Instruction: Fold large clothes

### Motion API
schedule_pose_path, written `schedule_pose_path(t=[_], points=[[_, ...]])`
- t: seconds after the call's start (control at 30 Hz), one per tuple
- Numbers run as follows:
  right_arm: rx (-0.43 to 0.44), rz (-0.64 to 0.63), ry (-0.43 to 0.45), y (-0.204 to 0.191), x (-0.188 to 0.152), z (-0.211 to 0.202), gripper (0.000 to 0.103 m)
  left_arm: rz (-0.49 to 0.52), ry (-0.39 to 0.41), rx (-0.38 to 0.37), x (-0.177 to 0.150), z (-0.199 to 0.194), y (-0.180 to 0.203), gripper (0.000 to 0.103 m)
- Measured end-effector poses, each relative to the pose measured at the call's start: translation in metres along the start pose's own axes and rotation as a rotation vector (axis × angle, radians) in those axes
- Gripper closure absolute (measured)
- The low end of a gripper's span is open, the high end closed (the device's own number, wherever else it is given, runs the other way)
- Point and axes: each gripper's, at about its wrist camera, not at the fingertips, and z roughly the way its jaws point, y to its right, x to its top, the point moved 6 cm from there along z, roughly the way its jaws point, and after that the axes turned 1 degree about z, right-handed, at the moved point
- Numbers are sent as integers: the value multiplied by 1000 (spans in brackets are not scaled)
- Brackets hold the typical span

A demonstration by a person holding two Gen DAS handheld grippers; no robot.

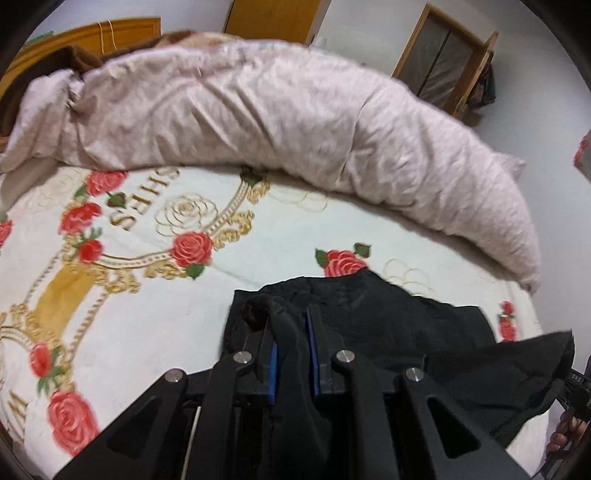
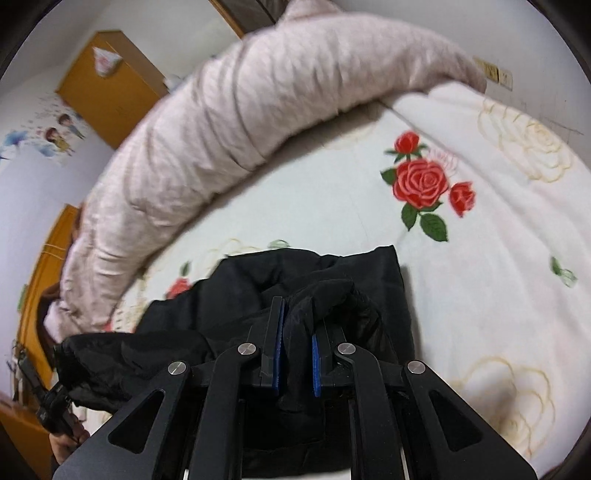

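A black garment (image 1: 388, 325) lies bunched on the rose-printed bed sheet (image 1: 258, 229) and stretches between both grippers. My left gripper (image 1: 291, 325) is shut on a fold of the black garment, with cloth bulging between its blue pads (image 1: 274, 373). My right gripper (image 2: 297, 314) is shut on another fold of the same garment (image 2: 258, 295), cloth draped over its right finger. The other gripper shows at the right edge of the left wrist view (image 1: 576, 387) and at the lower left of the right wrist view (image 2: 48, 398).
A rolled pale pink quilt (image 1: 277, 110) lies along the far side of the bed, also in the right wrist view (image 2: 221, 122). A brown blanket (image 1: 77, 55), orange wooden headboard (image 1: 122, 33) and wardrobe (image 2: 110, 85) stand behind.
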Motion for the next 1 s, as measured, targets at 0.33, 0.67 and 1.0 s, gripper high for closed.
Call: schedule_pose_path(t=[0.33,0.67,1.0], points=[[56,69,-82,11,14,55,80,-23,-89,-13,5,60,-1,76],[293,118,52,2,33,11,26,-64,85,-133,45,9,0,13],[113,-116,-71,14,35,77,26,57,-125,-101,21,85,4,15]])
